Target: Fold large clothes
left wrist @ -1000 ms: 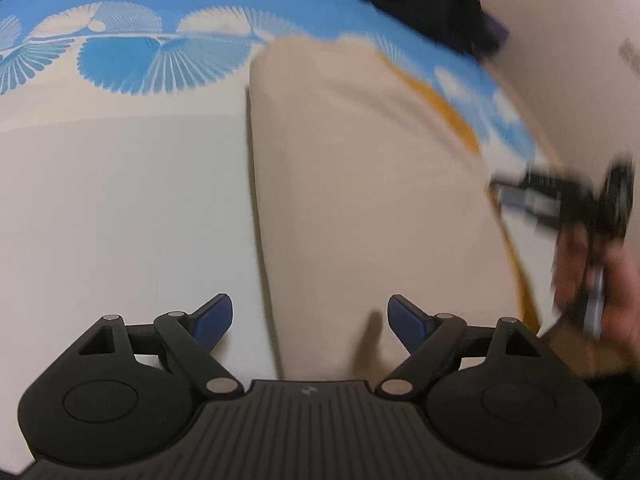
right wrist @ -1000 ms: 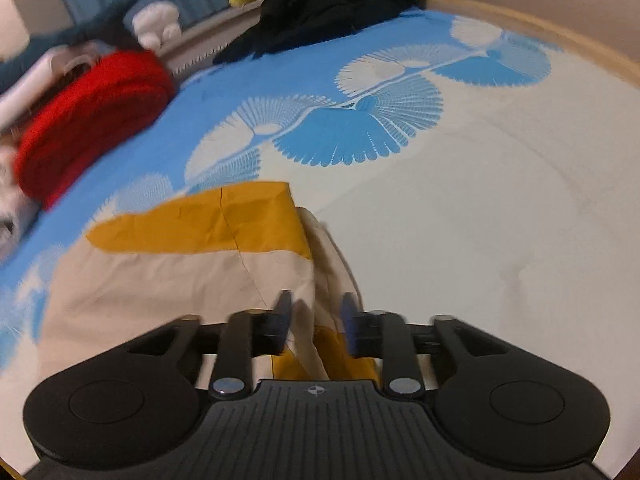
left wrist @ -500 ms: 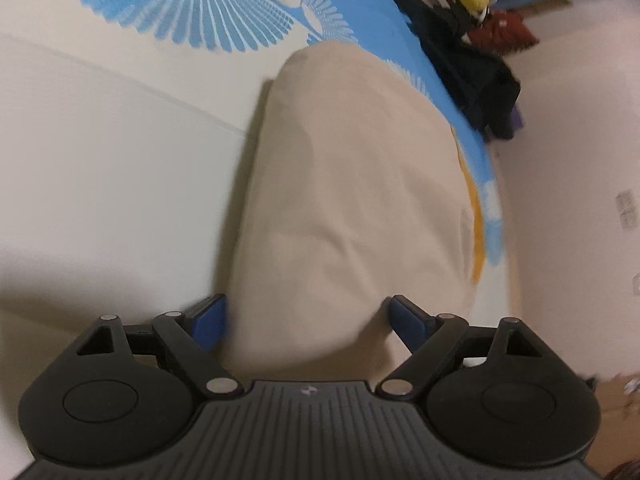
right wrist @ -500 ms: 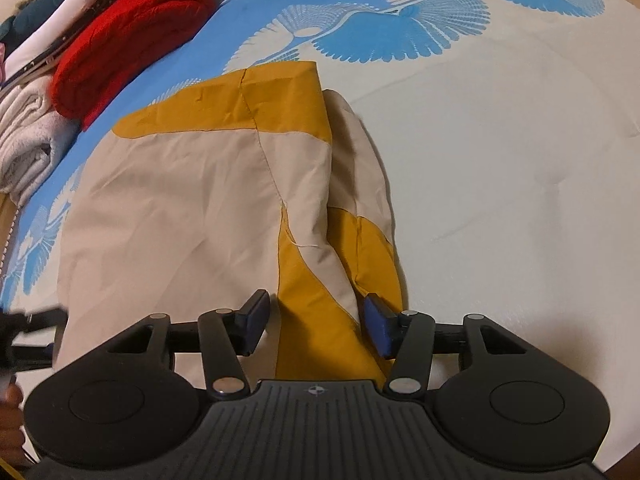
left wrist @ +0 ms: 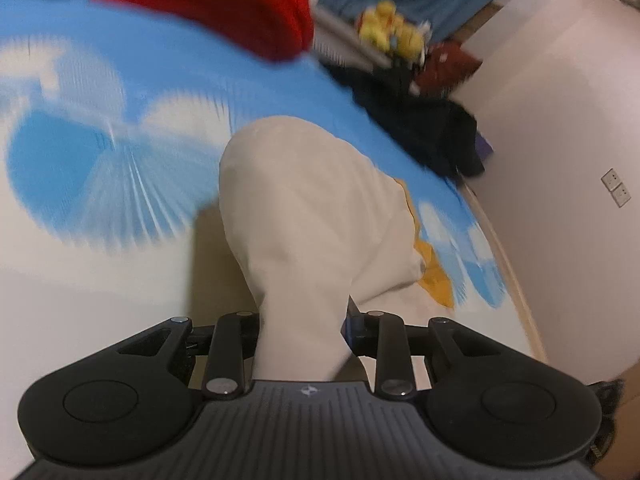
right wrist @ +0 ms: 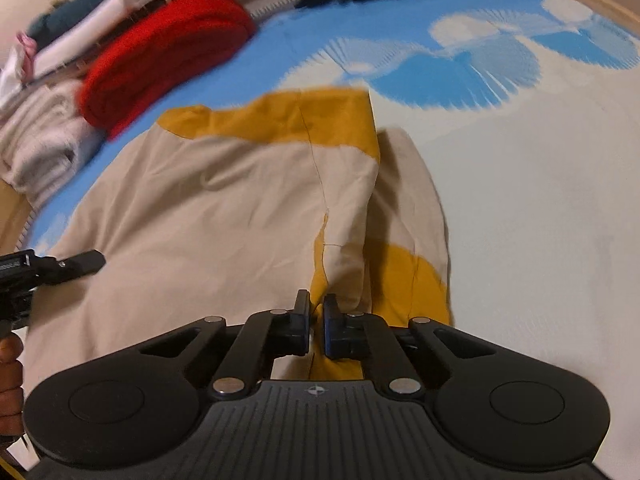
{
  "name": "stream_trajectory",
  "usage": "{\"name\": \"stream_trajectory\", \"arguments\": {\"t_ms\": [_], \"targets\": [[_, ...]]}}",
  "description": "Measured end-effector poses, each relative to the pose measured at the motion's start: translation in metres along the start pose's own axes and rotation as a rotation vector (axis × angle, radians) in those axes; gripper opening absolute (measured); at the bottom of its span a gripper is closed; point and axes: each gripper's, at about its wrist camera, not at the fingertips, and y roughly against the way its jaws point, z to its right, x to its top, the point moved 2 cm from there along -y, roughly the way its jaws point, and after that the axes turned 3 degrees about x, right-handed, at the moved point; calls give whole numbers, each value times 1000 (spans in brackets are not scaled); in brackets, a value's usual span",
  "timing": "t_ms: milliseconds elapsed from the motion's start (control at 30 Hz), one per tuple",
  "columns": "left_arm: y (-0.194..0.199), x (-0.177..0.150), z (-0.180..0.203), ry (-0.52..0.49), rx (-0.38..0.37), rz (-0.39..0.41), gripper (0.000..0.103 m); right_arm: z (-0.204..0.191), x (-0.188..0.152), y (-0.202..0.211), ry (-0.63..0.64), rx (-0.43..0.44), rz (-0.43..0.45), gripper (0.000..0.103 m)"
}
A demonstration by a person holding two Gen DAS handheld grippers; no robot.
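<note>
I have the beige garment (right wrist: 224, 216) spread on the bed sheet (right wrist: 540, 200), its mustard-yellow panels showing along the far edge and down the near right fold. Everything below is placed relative to that garment.

My right gripper (right wrist: 317, 322) sits at the garment's near edge, over the seam where beige meets yellow. Its jaws are drawn nearly together with a thin fold of the cloth pinched between them. My left gripper (left wrist: 302, 332) is at the garment's opposite end; a thick bunch of beige cloth rises up between its jaws and they are clamped on it, with the fabric pulled into a raised ridge running away from me. In the right wrist view the left gripper's black body pokes in at the garment's left side, with fingers (right wrist: 10, 364) of the person's hand just below it.

Beyond the garment's far left corner lies a folded red knit (right wrist: 168, 52), touching a pale grey folded item (right wrist: 44, 136) beside it. Further past the garment a heap of dark clothes (left wrist: 424, 120) lies at the bed's edge, with yellow plush toys (left wrist: 390, 32) behind it. The left wrist view is motion-blurred across the sheet's blue fan pattern.
</note>
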Motion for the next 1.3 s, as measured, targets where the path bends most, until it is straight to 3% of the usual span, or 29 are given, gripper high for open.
{"name": "stream_trajectory", "arguments": {"t_ms": [100,167,267,367,433,500,567,633,667,700,767,833,933,1000,1100,1233,1267,1300], "targets": [[17,30,-23,-16,57,71,43,-28,15,-10,0,88,70,5],[28,43,-44,11,132,124,65,-49,22,-17,17,128,105,5],[45,50,-76,70,235,158,71,-70,28,-35,50,120,111,5],[55,39,-86,60,216,30,71,-80,27,-56,87,93,70,5],[54,21,-81,-23,193,-67,71,-82,24,-66,110,18,43,5],[47,-3,-78,-121,227,-167,73,-79,25,-73,78,0,20,6],[46,-24,-82,-135,260,-218,84,-81,25,-76,70,-24,24,7],[53,-34,-89,-53,203,-244,83,-79,23,-73,51,-40,19,17],[55,-37,-95,-17,171,-261,84,-77,21,-72,32,-32,-5,20],[56,-43,-99,12,151,-280,84,-74,17,-72,19,-10,-41,31],[55,-51,-104,36,113,-282,80,-69,7,-72,31,11,-118,38],[52,-55,-102,61,90,-242,80,-65,0,-70,68,3,-168,40],[45,-57,-104,178,87,-192,80,-56,-2,-58,64,-20,-158,40],[48,-52,-99,125,108,-181,80,-49,1,-50,23,-33,-136,40],[56,-51,-101,132,102,-195,79,-45,-3,-46,-15,-27,-158,40],[60,-53,-101,39,142,-282,79,-59,-18,-50,125,-14,-254,40],[61,-53,-102,22,149,-290,74,-62,-23,-51,154,-12,-273,38],[61,-55,-101,-1,148,-299,70,-63,-25,-51,174,-8,-282,26]]}}
